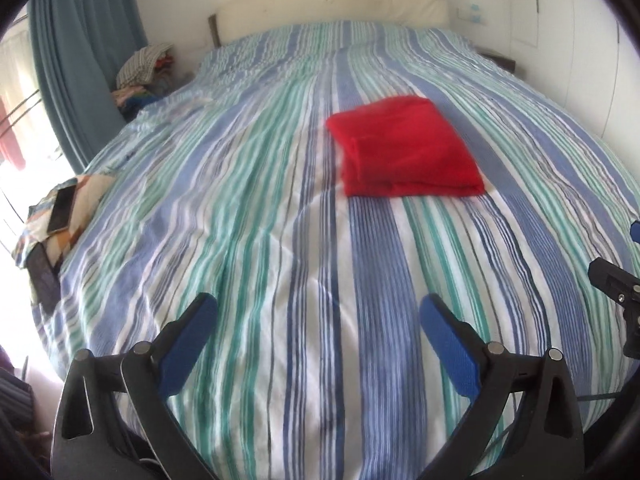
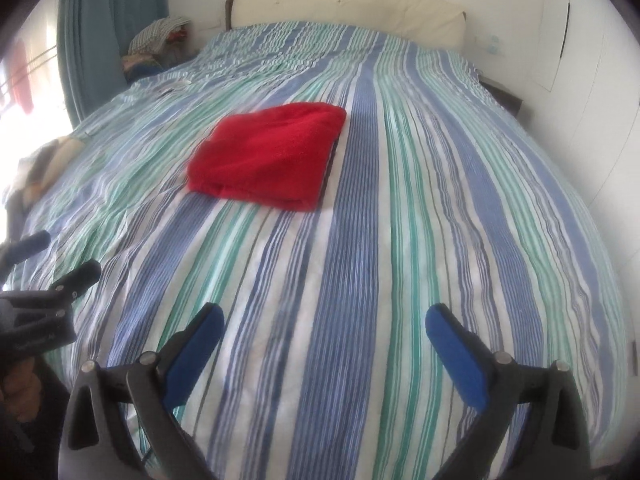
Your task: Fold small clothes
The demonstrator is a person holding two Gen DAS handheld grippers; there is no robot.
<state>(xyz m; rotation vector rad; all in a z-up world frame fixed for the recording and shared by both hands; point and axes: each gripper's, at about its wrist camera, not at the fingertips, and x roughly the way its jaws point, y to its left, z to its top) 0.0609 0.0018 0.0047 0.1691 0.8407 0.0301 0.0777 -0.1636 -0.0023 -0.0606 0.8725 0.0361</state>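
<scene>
A red garment lies folded into a neat rectangle on the striped bedspread, around the middle of the bed. My left gripper hangs open over the near part of the bed, well short of the garment, nothing between its blue pads. My right gripper is likewise open and empty, nearer the bed's foot than the garment. Each view catches the other gripper at its edge: the right one on the right, the left one on the left.
A cream headboard and white wall stand at the far end. A pile of clothes sits at the far left beside a blue curtain. A phone lies on a patterned cloth at the left edge.
</scene>
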